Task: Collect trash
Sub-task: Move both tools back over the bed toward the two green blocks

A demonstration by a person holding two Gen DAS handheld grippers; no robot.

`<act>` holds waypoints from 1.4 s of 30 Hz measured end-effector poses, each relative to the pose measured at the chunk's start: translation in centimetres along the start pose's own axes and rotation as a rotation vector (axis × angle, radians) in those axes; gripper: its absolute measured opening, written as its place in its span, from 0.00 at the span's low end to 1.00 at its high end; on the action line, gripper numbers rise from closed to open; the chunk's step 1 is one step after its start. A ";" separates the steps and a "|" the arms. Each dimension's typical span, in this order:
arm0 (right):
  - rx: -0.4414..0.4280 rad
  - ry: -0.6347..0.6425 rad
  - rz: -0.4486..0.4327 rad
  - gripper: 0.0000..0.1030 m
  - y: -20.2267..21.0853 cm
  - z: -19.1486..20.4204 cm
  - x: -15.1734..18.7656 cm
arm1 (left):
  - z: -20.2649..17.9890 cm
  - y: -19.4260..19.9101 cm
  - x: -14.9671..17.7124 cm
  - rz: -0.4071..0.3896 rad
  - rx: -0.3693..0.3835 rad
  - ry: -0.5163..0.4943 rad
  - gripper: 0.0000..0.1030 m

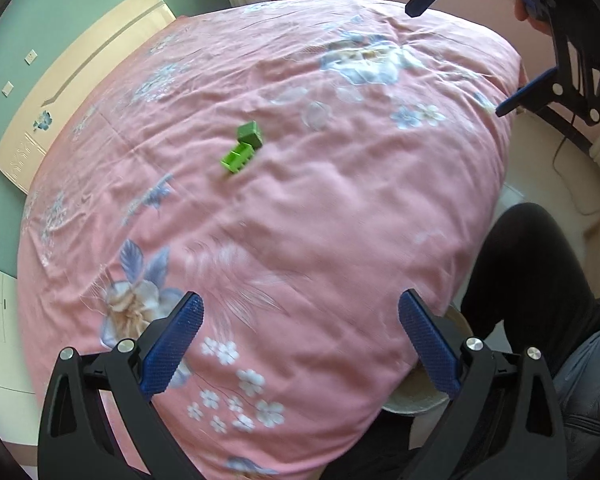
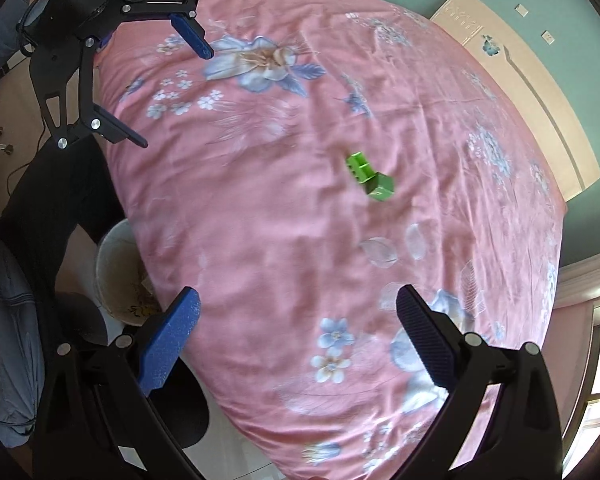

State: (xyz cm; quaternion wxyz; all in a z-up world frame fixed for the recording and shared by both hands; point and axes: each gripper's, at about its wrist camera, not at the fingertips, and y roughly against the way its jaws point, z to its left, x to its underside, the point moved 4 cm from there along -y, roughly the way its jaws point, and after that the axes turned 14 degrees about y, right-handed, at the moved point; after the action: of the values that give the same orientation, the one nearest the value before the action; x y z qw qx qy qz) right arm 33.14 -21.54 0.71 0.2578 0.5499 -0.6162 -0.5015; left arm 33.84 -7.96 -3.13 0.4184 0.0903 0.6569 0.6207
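Observation:
Two small green boxes lie touching near the middle of the pink flowered bedspread (image 1: 320, 200): a dark green one (image 1: 250, 133) and a bright green one (image 1: 237, 159). They also show in the right wrist view, bright green (image 2: 358, 165) and darker green (image 2: 381, 188). A white trash bin (image 2: 114, 264) with scraps inside stands on the floor by the bed's edge; its rim also shows in the left wrist view (image 1: 416, 404). My left gripper (image 1: 300, 344) is open and empty above the bed's near side. My right gripper (image 2: 298, 340) is open and empty above the bed.
A wooden headboard (image 1: 72, 80) lines the bed's far side against a green wall. The person's dark-trousered leg (image 1: 524, 272) stands beside the bin. Each gripper shows in the other's view, the right (image 1: 500, 56) and the left (image 2: 172, 76). A cable (image 1: 568, 184) lies on the floor.

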 end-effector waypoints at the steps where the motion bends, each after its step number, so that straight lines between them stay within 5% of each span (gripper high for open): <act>1: 0.002 -0.002 -0.003 0.93 0.0 -0.3 0.0 | 0.2 -0.1 -0.5 -0.001 0.000 0.001 0.97; 14: -0.096 -0.119 0.001 0.93 -3.8 -6.4 0.5 | 2.3 -3.7 -5.1 0.028 0.007 0.016 0.97; 21: -0.043 -0.088 0.011 0.94 -5.7 -7.7 0.1 | 3.3 -6.0 -7.1 0.044 0.009 0.011 0.97; 29: -0.079 -0.093 0.013 0.94 -8.8 -9.8 -0.6 | 4.7 -8.9 -8.9 0.065 0.018 -0.002 0.97; 42: -0.146 -0.127 -0.010 0.94 -15.3 -12.8 -1.3 | 5.0 -12.8 -12.1 -0.025 0.128 -0.113 0.97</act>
State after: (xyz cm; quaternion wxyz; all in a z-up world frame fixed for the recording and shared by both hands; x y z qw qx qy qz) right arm 51.00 -22.98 -8.09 0.2549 0.4999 -0.5904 -0.5801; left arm 49.95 -14.76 -8.67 0.4557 0.1434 0.6716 0.5663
